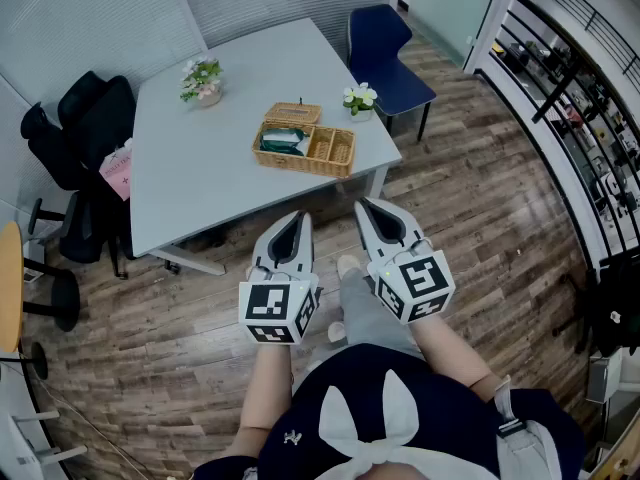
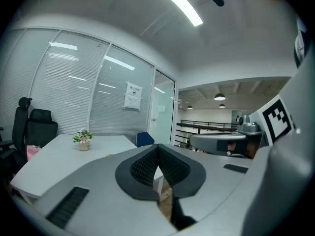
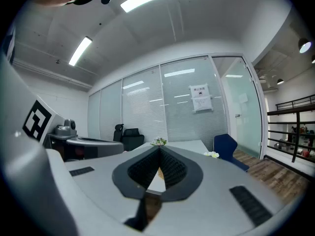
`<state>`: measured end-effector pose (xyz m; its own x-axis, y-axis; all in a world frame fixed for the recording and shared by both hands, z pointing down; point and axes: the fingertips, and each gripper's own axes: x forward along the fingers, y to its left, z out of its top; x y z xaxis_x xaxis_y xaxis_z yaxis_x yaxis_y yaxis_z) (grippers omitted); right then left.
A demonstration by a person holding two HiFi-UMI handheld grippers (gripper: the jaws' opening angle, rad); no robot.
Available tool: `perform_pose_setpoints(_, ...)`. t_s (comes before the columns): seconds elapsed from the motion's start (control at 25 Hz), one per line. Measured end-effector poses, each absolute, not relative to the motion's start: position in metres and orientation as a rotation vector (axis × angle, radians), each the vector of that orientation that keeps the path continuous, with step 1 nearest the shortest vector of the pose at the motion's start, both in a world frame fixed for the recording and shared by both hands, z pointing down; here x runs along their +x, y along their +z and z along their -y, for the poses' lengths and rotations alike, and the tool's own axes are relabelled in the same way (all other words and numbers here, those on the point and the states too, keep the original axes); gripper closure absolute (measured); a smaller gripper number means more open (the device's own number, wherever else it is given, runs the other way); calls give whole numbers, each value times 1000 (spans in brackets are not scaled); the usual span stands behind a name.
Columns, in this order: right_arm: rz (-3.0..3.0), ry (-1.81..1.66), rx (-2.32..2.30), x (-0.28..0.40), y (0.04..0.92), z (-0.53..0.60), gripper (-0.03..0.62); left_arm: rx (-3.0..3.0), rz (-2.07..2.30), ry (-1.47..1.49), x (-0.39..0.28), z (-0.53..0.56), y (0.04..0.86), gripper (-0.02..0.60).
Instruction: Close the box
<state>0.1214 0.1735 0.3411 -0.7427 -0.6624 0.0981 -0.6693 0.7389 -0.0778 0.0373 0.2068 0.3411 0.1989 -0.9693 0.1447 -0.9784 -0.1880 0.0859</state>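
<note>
A wicker box (image 1: 305, 140) stands open on the grey table (image 1: 190, 188), its lid (image 1: 293, 113) tipped up at the far side and a green and white item inside. Both grippers hang over the wooden floor, short of the table's near edge and well apart from the box. My left gripper (image 1: 297, 215) is shut and holds nothing; in the left gripper view its pads meet at the tip (image 2: 158, 145). My right gripper (image 1: 368, 205) is shut as well, with the pads together (image 3: 159, 148) and nothing between them.
Two small flower pots (image 1: 202, 80) (image 1: 359, 98) stand on the table. A blue chair (image 1: 385, 63) is at the far right corner, and a black office chair (image 1: 85, 128) with a pink bag (image 1: 118, 171) is at the left. A railing (image 1: 570, 78) runs along the right.
</note>
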Motion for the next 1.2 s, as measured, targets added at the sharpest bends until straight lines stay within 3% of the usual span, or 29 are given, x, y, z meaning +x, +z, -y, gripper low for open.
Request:
perform_pose_setpoints(0.44, 2873, 176, 1063, 102, 349, -142, 591, 2276, 1905, 79, 14, -177, 343, 559)
perform_pose_setpoints(0.48, 2880, 183, 1052, 99, 348, -136, 576, 2270, 1910, 79, 11, -172, 344, 560)
perform_pose_setpoints(0.56, 2889, 204, 1028, 96, 348, -126, 483, 2264, 1918, 86, 7, -165, 346, 558)
perform_pose_setpoints(0.72, 2903, 228, 1032, 93, 343, -102, 436, 2262, 1928, 129, -1, -149, 350, 558)
perform_pose_setpoints(1.2, 2874, 424, 1025, 81, 360, -19, 373, 2231, 1958, 189, -34, -83, 362, 558)
